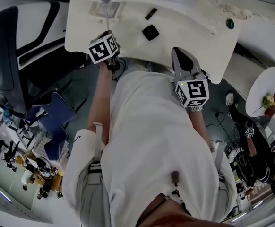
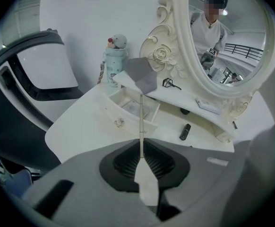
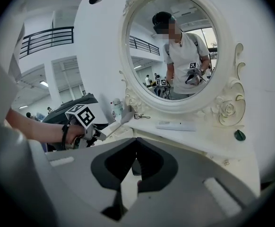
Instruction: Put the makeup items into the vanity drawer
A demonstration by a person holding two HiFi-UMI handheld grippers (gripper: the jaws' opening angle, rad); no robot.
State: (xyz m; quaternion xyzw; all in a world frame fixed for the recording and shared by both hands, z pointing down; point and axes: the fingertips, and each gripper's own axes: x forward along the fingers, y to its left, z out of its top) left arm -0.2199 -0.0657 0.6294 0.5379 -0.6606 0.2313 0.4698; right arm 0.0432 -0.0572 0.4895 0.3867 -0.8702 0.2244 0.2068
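Left gripper view: logoed tumbler (image 2: 115, 66), drawer (image 2: 126, 121)

Up top, the head view looks steeply down from the person's head, close over the white shirt, with the white worktop (image 1: 189, 27) along the picture's upper edge. The left gripper (image 2: 141, 148) carries its camera just behind the jaws, tipped down across that worktop from its left end, seeing the mirror (image 2: 227, 37) aslant and fairly near. The right gripper (image 3: 136, 143) looks flatter and square-on at the same mirror, catching the left gripper and its brush (image 3: 126, 114) at picture left; all three views share the worktop.
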